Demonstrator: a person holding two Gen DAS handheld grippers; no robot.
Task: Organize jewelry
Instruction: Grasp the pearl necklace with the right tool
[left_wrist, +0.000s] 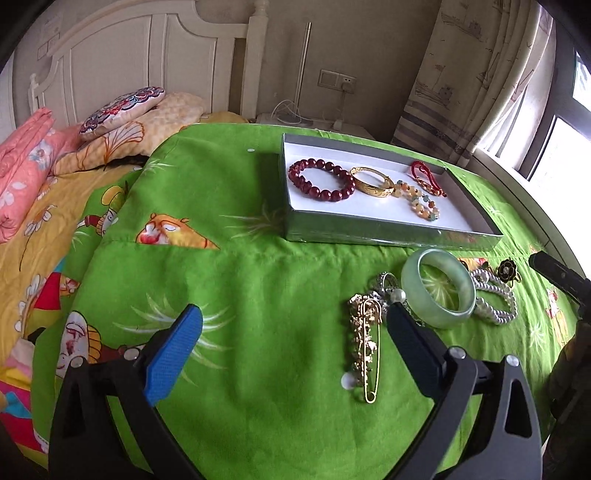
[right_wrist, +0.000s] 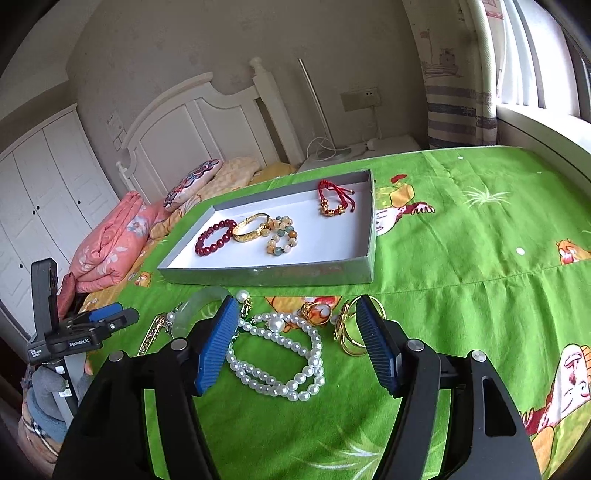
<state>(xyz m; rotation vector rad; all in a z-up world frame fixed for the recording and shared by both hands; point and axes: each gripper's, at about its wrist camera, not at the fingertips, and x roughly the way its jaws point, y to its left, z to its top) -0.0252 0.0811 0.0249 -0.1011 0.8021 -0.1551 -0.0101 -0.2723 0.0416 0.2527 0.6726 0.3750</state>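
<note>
A grey shallow box (left_wrist: 388, 232) (right_wrist: 266, 275) lies on the green bedspread. It holds a dark red bead bracelet (left_wrist: 319, 179) (right_wrist: 214, 236), a gold bangle (left_wrist: 371, 181) (right_wrist: 251, 227), a pale bead bracelet (left_wrist: 421, 201) (right_wrist: 280, 236) and a red cord bracelet (left_wrist: 426, 179) (right_wrist: 334, 199). In front of the box lie a green jade bangle (left_wrist: 439, 288) (right_wrist: 195, 306), a pearl necklace (left_wrist: 495, 299) (right_wrist: 284, 354), a gold pin brooch (left_wrist: 365, 347) and gold rings (right_wrist: 349, 332). My left gripper (left_wrist: 291, 321) stands open beside the brooch. My right gripper (right_wrist: 295, 332) hangs open over the pearls, nothing held.
Folded pink bedding (left_wrist: 22, 166) (right_wrist: 110, 251) and pillows (left_wrist: 122, 110) lie by the white headboard (left_wrist: 129, 55). A curtain (left_wrist: 480, 74) and a window (left_wrist: 554, 147) are on the right. The other gripper's body (right_wrist: 62, 328) shows at the left of the right wrist view.
</note>
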